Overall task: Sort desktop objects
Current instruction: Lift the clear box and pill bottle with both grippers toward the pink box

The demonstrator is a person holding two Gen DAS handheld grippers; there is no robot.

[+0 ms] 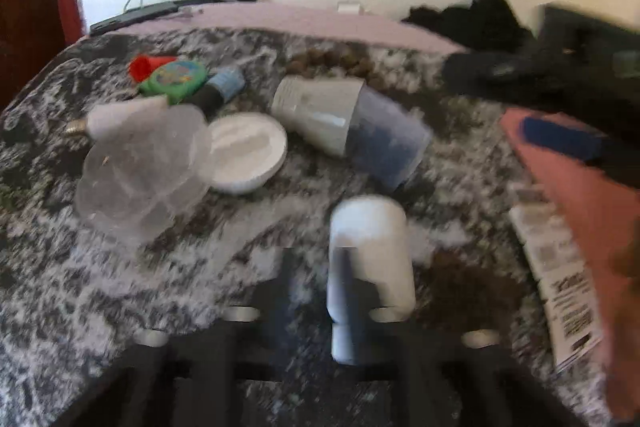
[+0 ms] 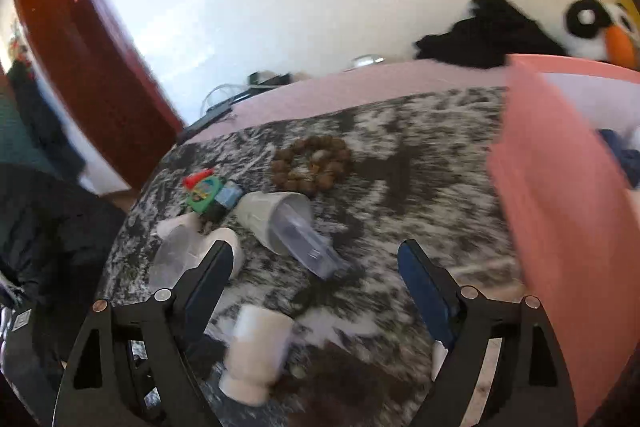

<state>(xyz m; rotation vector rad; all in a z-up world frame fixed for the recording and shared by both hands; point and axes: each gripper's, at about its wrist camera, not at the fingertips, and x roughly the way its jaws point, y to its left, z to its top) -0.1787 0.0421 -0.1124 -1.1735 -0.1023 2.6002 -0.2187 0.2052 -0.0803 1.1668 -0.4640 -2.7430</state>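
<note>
You see a white bottle (image 1: 370, 267) lying nearest you on the speckled cloth. Behind it a grey cup (image 2: 262, 221) lies on its side with a clear blue-tinted container (image 2: 306, 239) protruding from its mouth. A bead bracelet (image 2: 312, 163) lies beyond. A pink bin (image 2: 560, 219) stands right.

Soft daylight brightens the pale wall (image 2: 320, 7); motion blur smears both fisheye views, edges curving and darkening at the corners.

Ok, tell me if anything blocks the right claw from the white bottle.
Nothing visible does. The right claw is open above the white bottle, which lies on the table just below and between its fingers.
</note>
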